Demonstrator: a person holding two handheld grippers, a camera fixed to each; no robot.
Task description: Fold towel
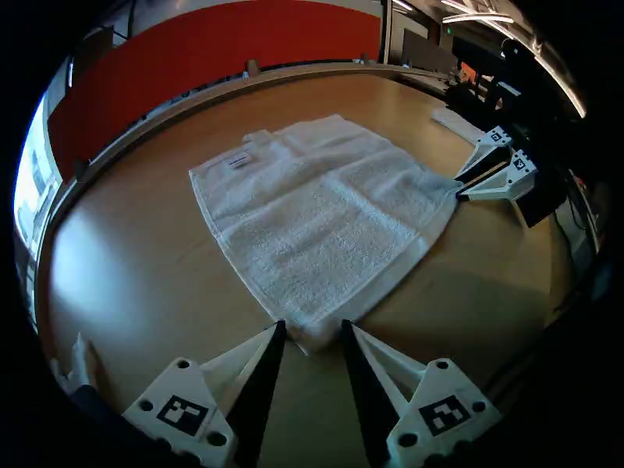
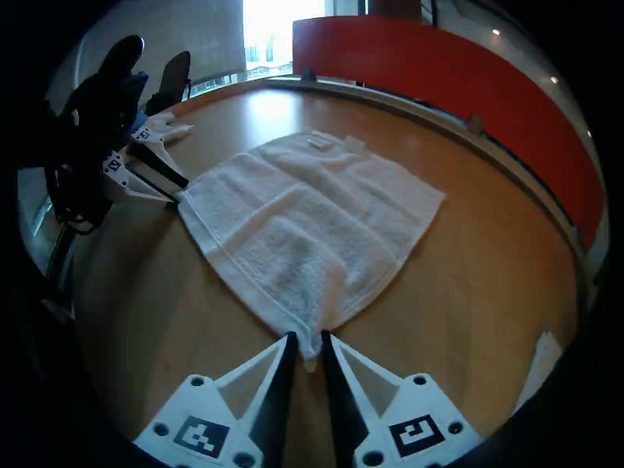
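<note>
My left gripper (image 1: 312,337) pinches one corner of the white towel (image 1: 320,210) on the wooden table (image 1: 140,265); my right gripper (image 2: 308,347) pinches another. Its small label (image 1: 238,161) is unreadable.

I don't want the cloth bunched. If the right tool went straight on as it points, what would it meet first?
The towel: its near corner already sits between the fingers of the right tool, and the rest lies on the table straight ahead, so it would likely bunch.

One white towel (image 1: 320,218); two claws: left claw (image 1: 312,339), right claw (image 2: 309,347); one wooden table (image 1: 140,257).
</note>
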